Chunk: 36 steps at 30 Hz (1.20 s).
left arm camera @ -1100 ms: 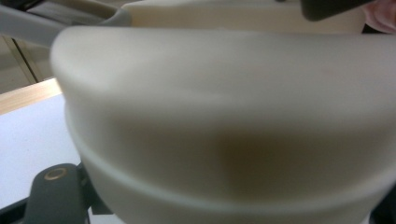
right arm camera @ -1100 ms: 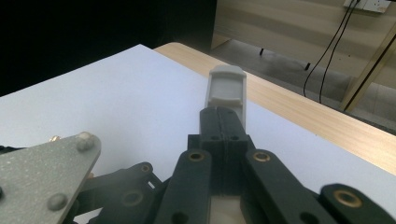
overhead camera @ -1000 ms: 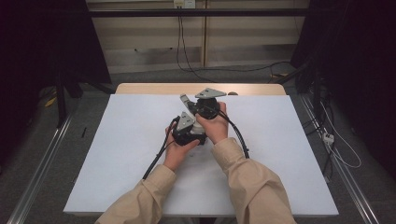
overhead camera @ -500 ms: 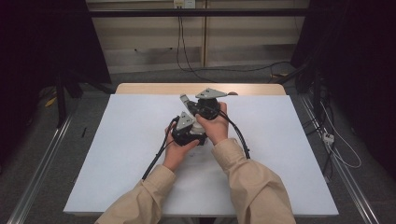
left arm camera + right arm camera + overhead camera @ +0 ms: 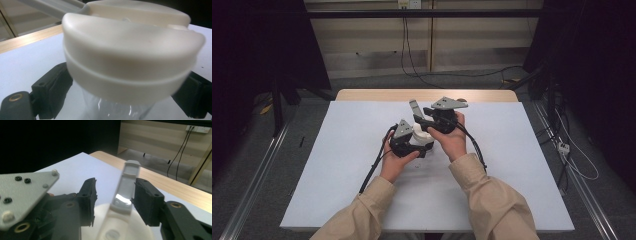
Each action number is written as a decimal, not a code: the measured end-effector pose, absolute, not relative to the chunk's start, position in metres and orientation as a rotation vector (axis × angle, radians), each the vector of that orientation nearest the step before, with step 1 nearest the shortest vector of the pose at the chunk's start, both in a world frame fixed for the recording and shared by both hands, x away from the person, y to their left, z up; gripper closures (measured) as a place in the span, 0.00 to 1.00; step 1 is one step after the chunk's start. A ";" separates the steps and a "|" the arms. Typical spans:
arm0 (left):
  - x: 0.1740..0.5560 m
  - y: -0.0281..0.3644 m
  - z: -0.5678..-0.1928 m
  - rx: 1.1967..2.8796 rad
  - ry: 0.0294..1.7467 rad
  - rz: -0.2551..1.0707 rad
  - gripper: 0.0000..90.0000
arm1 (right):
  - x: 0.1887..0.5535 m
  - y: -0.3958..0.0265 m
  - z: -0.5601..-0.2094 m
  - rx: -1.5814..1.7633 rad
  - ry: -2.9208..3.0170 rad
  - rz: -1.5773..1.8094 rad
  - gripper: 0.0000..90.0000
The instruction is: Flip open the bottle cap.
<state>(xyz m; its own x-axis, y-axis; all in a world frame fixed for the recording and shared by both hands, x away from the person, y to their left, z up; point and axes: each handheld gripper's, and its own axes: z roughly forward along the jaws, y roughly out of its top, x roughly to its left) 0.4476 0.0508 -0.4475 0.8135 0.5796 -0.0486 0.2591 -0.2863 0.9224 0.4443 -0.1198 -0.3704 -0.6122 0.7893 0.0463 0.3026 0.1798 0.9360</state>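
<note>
Looks like the letting-go step at the middle of the white surface (image 5: pixel 337 165), with left gripper (image 5: pixel 125 100) slackened around the clear bottle (image 5: pixel 115 110) under its cream lid (image 5: pixel 130 57) and right gripper (image 5: pixel 117 196) parted astride the upright grey flap (image 5: pixel 127 185), both just opening, calling next for a straight pull-back without tipping anything, with nothing else nearby.

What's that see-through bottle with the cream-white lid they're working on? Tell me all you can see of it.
The bottle looks like clear plastic, standing upright on the white table. Its cream-white lid is wide and rounded, with a grey handle flipped upright. The left claw brackets it just under the lid; the right claw straddles the handle, one pad beside it. Both claws' jaws have just been opening.
</note>
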 end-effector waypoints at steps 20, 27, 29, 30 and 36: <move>0.423 0.083 -0.435 1.922 0.598 0.333 0.09 | 0.398 -0.166 -0.383 1.053 2.003 1.451 0.22; 0.416 0.095 -0.431 1.921 0.590 0.317 0.08 | 0.387 -0.179 -0.396 1.067 2.036 1.421 0.17; 0.414 0.098 -0.432 1.919 0.598 0.307 0.08 | 0.383 -0.181 -0.401 1.070 2.050 1.406 0.16; 0.414 0.100 -0.432 1.928 0.594 0.313 0.08 | 0.381 -0.183 -0.403 1.074 2.049 1.402 0.16; 0.410 0.110 -0.433 1.923 0.599 0.270 0.08 | 0.370 -0.191 -0.414 1.079 2.060 1.385 0.14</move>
<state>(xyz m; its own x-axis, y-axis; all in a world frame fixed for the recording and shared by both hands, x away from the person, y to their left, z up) 0.4104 0.1099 -0.4334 0.8489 0.5221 -0.0821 0.2838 -0.3193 0.9042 0.3700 -0.1908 -0.4143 -0.6039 0.7941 0.0684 0.3633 0.1978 0.9104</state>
